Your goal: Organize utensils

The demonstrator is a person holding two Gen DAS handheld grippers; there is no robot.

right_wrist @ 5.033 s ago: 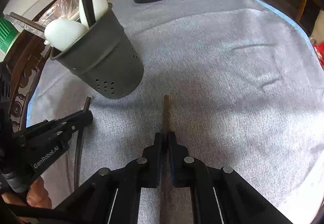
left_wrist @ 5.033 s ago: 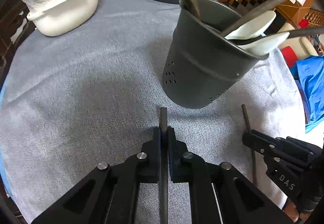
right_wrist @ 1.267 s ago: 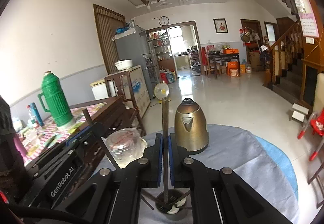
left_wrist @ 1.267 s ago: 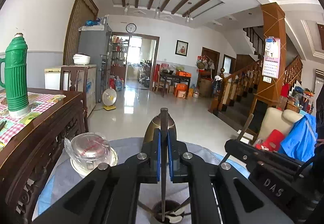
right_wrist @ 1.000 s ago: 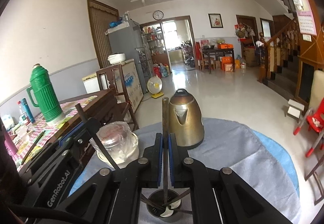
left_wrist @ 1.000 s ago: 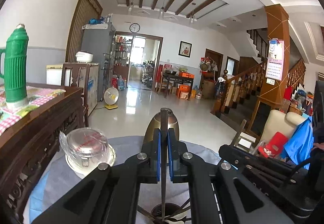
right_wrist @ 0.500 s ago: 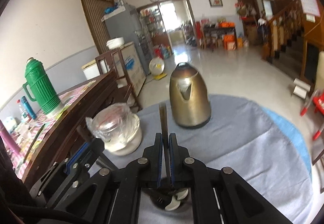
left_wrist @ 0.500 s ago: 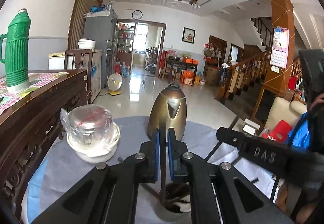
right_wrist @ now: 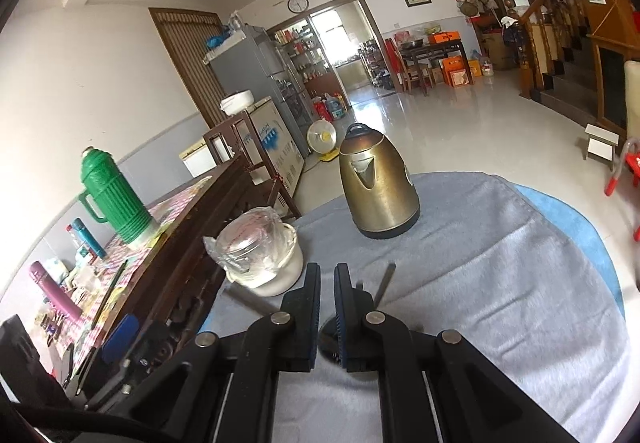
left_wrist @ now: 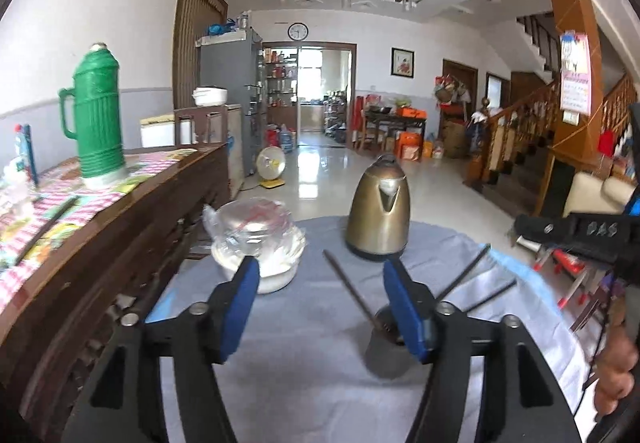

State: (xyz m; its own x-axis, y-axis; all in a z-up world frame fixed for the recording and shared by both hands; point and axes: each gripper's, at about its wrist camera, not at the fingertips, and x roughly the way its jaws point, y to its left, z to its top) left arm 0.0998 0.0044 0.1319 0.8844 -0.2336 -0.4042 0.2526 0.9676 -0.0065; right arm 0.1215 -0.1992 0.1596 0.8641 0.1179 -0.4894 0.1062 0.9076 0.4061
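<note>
The dark grey utensil holder [left_wrist: 386, 351] stands on the grey tablecloth [left_wrist: 312, 327], partly hidden behind my left gripper's right finger. Several dark chopsticks [left_wrist: 350, 289] stick out of it at angles. My left gripper [left_wrist: 320, 299] is wide open and empty, above and just left of the holder. In the right wrist view my right gripper [right_wrist: 327, 309] has its jaws a narrow gap apart with nothing between them, directly over the holder [right_wrist: 326, 339], which is mostly hidden. A chopstick end [right_wrist: 386, 281] pokes out to the right of it.
A brass kettle [left_wrist: 378, 209] stands at the back of the table. A white bowl with a plastic-wrapped glass lid [left_wrist: 258, 243] sits back left. A dark wooden sideboard [left_wrist: 100, 227] with a green thermos [left_wrist: 98, 115] runs along the left. The right gripper's body [left_wrist: 576, 233] shows at the right.
Both grippers have let go of their chopsticks, which now stand in the holder. The left jaws opened wide; the right jaws parted slightly. Both cameras tilted and drew back.
</note>
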